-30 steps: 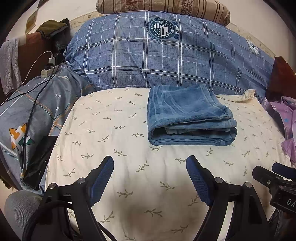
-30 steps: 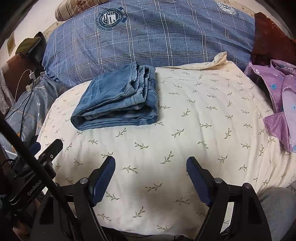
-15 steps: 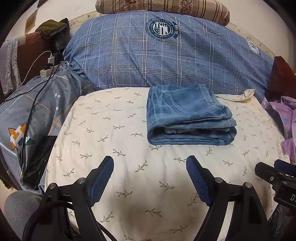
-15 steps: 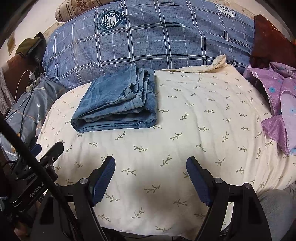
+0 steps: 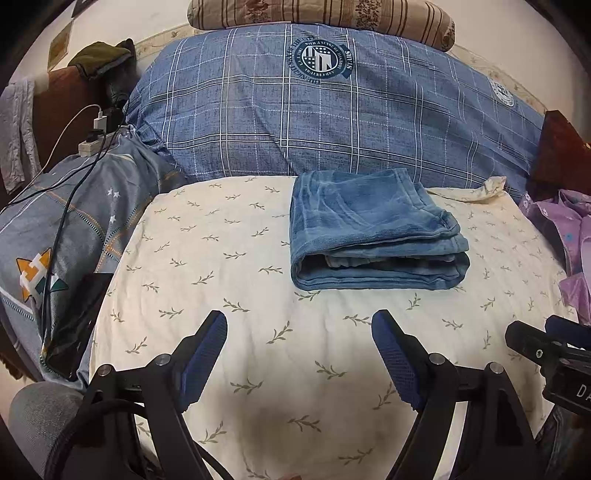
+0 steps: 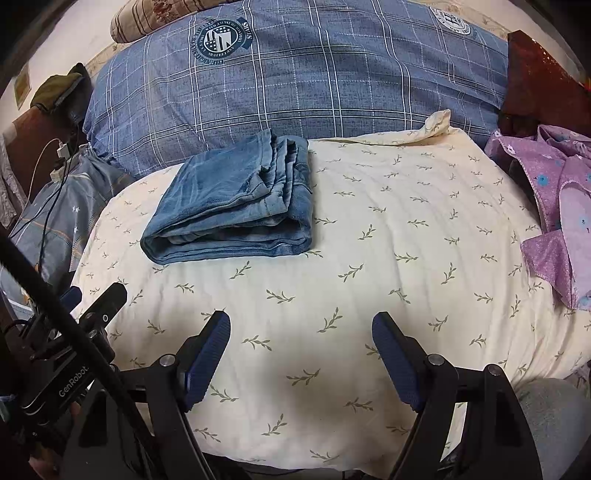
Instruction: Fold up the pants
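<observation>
The blue denim pants [image 5: 373, 232] lie folded into a compact stack on the cream leaf-print sheet [image 5: 229, 280]; they also show in the right wrist view [image 6: 236, 206] at the left. My left gripper [image 5: 299, 325] is open and empty, held above the sheet short of the pants. My right gripper [image 6: 301, 325] is open and empty, in front of the pants and to their right. Neither gripper touches the pants.
A large blue plaid pillow [image 5: 332, 110] lies behind the pants, a striped pillow [image 5: 321, 14] on top. Purple clothing [image 6: 554, 206] lies at the right. A grey patterned pillow [image 5: 66, 229], cables and a power strip [image 5: 92, 144] are at the left.
Both grippers have drifted slightly; the right wrist view has shifted a little so the pants sit lower in it. The pants have not moved.
</observation>
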A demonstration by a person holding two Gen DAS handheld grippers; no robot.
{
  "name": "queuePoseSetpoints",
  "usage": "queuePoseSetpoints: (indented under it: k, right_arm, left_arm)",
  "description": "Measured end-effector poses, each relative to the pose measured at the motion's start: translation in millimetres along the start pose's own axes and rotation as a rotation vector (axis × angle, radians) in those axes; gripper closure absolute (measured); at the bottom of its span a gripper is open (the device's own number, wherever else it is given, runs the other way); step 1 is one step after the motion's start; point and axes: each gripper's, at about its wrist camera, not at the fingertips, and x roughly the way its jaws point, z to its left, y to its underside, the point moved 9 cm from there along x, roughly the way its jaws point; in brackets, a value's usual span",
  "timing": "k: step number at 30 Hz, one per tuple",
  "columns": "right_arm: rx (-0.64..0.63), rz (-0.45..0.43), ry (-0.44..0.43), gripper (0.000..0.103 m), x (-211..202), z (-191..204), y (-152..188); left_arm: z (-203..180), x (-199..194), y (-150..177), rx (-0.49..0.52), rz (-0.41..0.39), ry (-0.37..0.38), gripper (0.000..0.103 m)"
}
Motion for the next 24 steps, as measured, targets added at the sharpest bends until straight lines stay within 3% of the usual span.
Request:
queuePoseSetpoints:
  k: [24]
  right_arm:
    - [0.006, -0.004, -0.006, 0.023, 2.1, -2.5, -3.3]
  left_arm:
    - [-2.2, -6.1, -1.5, 0.008, -0.028, 0.006, 0.022]
